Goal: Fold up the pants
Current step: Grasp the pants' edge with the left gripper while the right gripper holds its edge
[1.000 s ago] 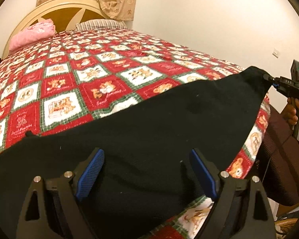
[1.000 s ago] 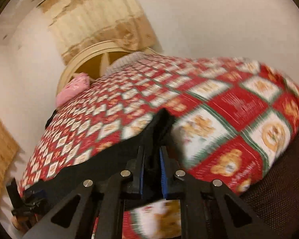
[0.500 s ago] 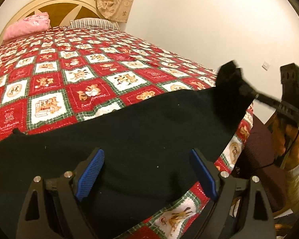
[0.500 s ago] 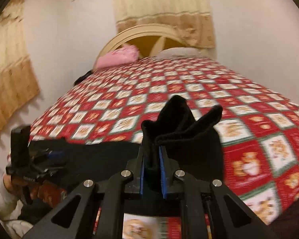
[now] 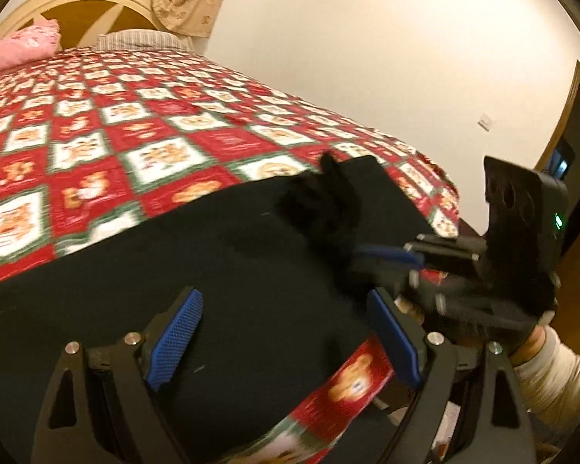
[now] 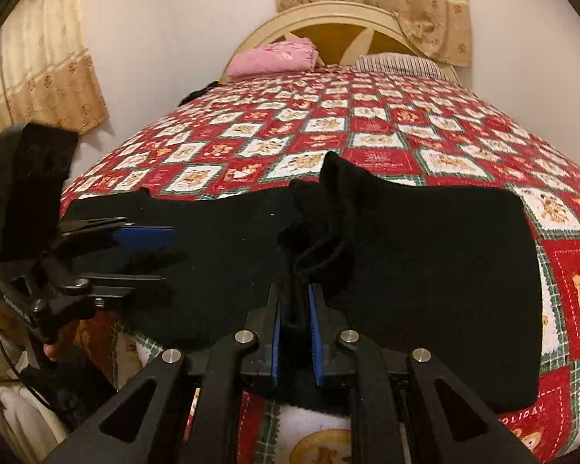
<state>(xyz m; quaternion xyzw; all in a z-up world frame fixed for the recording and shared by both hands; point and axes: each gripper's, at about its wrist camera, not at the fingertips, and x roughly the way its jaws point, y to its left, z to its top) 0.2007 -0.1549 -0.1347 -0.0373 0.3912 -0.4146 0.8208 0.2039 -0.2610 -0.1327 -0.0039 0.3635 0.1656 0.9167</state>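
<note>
Black pants [image 6: 425, 255] lie across the near edge of a bed with a red, white and green teddy-bear quilt [image 6: 328, 123]. My right gripper [image 6: 295, 309] is shut on a bunched end of the pants [image 6: 328, 208] and holds it up over the flat part. In the left wrist view the pants [image 5: 197, 255] fill the foreground and the right gripper [image 5: 367, 249] comes in from the right with the bunched cloth. My left gripper [image 5: 286, 332] is open and empty just above the pants; it also shows in the right wrist view [image 6: 143, 251].
A pink pillow [image 6: 274, 58] and a striped pillow [image 6: 398, 63] lie by the cream headboard [image 6: 328, 23]. Curtains hang behind the bed and at the left [image 6: 38, 58]. The bed's foot edge runs along the bottom; a wooden door [image 5: 572, 178] stands at the right.
My right gripper has carried the pant end leftward over the rest of the pants, toward my left gripper. The left gripper stays open and has turned a little to the right.
</note>
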